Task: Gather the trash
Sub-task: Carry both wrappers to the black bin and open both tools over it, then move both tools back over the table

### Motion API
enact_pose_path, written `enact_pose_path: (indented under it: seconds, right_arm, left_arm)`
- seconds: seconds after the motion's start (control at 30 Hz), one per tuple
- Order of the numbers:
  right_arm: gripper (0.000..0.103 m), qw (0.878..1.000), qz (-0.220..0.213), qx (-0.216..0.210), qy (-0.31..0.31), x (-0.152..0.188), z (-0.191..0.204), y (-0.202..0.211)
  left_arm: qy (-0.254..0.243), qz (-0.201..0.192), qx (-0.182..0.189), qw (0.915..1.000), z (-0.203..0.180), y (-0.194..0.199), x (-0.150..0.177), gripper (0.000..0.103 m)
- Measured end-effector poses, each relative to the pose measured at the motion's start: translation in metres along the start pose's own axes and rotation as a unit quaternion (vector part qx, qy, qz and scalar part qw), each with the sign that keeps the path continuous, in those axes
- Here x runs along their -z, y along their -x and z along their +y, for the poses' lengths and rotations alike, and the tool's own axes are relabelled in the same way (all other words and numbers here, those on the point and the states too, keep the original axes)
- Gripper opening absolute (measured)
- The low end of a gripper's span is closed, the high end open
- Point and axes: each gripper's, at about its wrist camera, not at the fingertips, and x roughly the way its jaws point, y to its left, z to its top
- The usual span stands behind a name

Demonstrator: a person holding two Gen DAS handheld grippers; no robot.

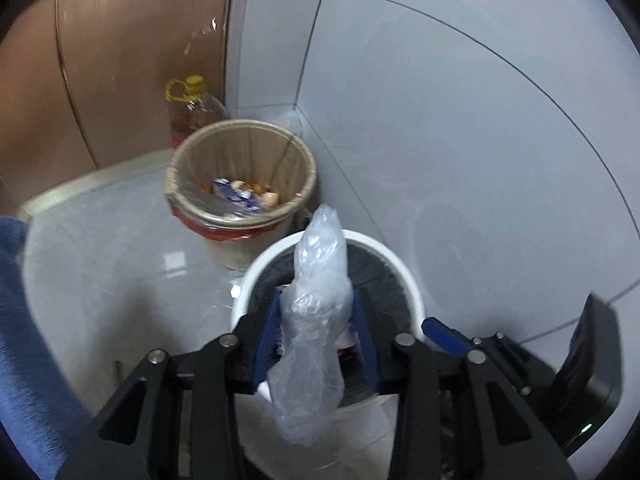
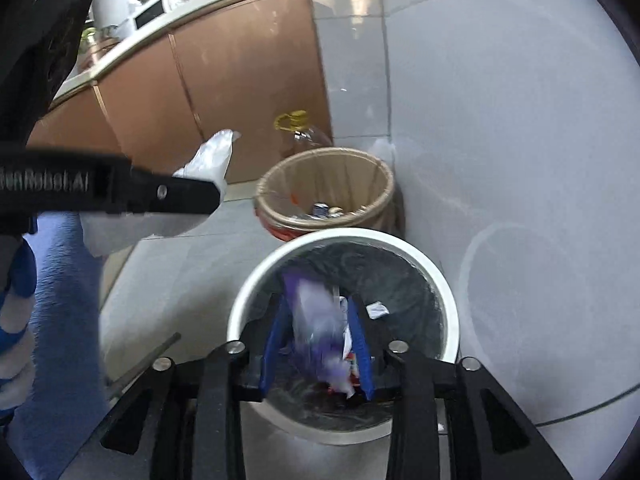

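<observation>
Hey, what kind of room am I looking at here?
Most likely a home kitchen corner: a tiled floor, brown cabinets under a cluttered countertop, a big oil bottle and two lined trash bins.

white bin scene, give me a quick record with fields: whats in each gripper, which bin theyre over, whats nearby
left gripper: crumpled clear plastic wrap between its fingers
right gripper: blurred purple and white wrapper between its fingers
under both: white bin with dark liner
behind it: tan bin with scraps inside
further back: oil bottle, yellow cap, by the brown cabinet
</observation>
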Motion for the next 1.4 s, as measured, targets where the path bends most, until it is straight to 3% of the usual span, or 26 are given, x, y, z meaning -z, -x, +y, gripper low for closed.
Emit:
enact_pose_path:
  seconds: [0.07, 0.37, 0.67, 1.17, 1.27, 1.4]
  right_arm:
    - [0.05, 1.0, 0.001, 0.015, -0.005, 0.0, -0.005, -0.003]
    - [0.055, 1.0, -0.011, 0.017, -0.014, 0.002, -0.004, 0.023]
    - [0.06, 0.999, -0.051, -0.001, 0.011, -0.007, 0.024, 0.077]
    - [0.074, 0.985, -0.142, -0.053, 0.078, -0.011, 0.094, 0.21]
    - [0.076, 0.981, -0.161, -0.063, 0.093, -0.011, 0.107, 0.232]
    - [0.078, 0.974, -0.182, -0.075, 0.111, -0.006, 0.125, 0.26]
  left_arm:
    - [0.003, -0.002, 0.006, 1.0, -0.002, -0.003, -0.003, 0.048]
    - [0.018, -0.037, -0.002, 0.9991, -0.002, 0.028, 0.004, 0.049]
    - [0.009, -0.12, -0.071, 0.9902, -0.007, 0.117, 0.039, 0.049]
    - [-0.01, -0.255, -0.179, 0.9502, -0.016, 0.275, 0.157, 0.049]
    - [-0.007, -0.281, -0.199, 0.9389, -0.016, 0.304, 0.176, 0.061]
    - [-0.002, -0.306, -0.214, 0.9277, -0.015, 0.338, 0.198, 0.064]
